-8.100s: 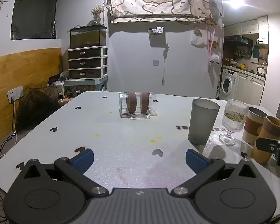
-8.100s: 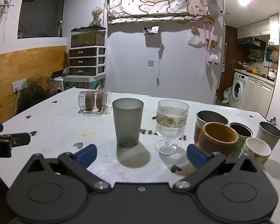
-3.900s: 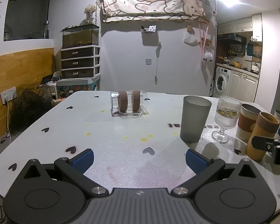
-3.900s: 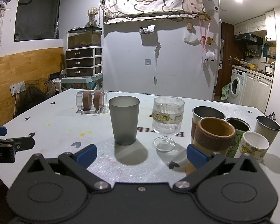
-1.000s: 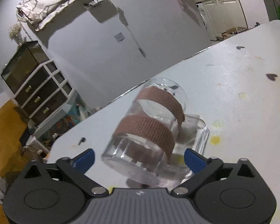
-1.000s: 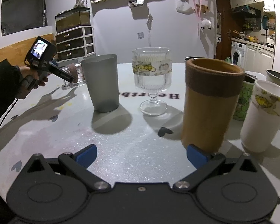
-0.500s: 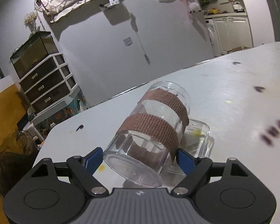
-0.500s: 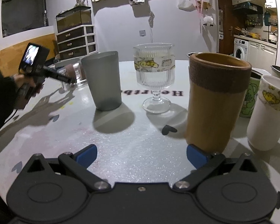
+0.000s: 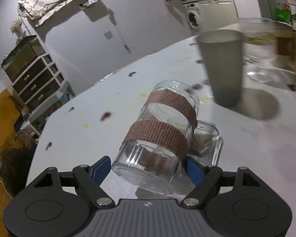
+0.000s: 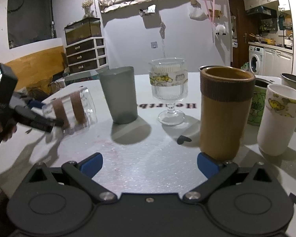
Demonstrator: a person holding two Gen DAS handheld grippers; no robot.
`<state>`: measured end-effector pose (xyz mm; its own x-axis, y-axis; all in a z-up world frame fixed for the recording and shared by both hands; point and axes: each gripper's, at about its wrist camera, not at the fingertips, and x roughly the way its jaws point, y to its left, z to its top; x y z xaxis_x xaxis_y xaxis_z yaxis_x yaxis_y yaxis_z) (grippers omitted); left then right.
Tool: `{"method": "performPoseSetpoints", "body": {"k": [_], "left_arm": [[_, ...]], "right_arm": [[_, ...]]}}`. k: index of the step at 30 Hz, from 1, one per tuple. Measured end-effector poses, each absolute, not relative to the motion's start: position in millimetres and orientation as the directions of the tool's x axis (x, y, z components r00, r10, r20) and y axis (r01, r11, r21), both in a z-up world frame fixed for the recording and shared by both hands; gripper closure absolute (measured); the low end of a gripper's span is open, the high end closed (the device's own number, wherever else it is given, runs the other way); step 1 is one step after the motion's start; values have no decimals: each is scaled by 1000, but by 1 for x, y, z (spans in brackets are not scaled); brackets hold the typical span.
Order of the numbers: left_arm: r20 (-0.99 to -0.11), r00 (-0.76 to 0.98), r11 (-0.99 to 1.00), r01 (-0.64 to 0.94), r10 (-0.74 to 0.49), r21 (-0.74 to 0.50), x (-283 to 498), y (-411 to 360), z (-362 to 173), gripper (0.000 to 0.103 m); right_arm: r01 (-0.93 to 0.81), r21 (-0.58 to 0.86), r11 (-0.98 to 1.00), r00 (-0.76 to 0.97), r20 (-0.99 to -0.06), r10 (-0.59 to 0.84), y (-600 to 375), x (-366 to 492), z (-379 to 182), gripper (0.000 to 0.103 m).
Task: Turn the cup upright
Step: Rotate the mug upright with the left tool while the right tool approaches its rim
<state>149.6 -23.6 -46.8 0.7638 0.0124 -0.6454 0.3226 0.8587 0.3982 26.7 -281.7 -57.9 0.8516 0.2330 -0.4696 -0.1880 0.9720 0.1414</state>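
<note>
A clear glass mug (image 9: 159, 138) with two brown woven bands lies tilted on its side, its base toward me and its handle at the lower right. My left gripper (image 9: 148, 167) is shut on its base end, a blue pad on each side. In the right wrist view the mug (image 10: 71, 108) hangs tilted just above the white table (image 10: 144, 158), held by the left gripper (image 10: 49, 123) at far left. My right gripper (image 10: 149, 163) is open and empty, low over the table's near part.
A grey tumbler (image 10: 119, 94), a ribbed stemmed glass (image 10: 169, 90), a tall brown cup (image 10: 225, 112), a white paper cup (image 10: 278, 118), a green cup (image 10: 257, 106) and a metal cup (image 10: 292, 81) stand in a row. The tumbler (image 9: 221, 67) is close right of the mug.
My left gripper has closed on the mug, lifted it and carried it right toward the grey tumbler. My right gripper has stayed nearly still.
</note>
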Motion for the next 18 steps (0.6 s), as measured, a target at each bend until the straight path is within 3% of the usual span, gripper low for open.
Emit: {"method": "performPoseSetpoints", "body": {"k": [5,10,14,18], "left_arm": [[-679,732,848,394,-56,355,107,-36,-40,22],[-685,714,829,465,-144,312,86,-43,-28,13],[-683,697,869,457,-218,189,99,-34,-16,13],[-716,677,900,403,-170,168,123,-32,-23,13]], "right_arm": [[-206,148,967,863,-439,251,-282,13,-50,0],[-225,163,961,864,-422,274,-280,11,-45,0],[-223,179,958,862,-422,279,-282,12,-44,0],[-228,201,953,858,-421,294,-284,14,-43,0]]}}
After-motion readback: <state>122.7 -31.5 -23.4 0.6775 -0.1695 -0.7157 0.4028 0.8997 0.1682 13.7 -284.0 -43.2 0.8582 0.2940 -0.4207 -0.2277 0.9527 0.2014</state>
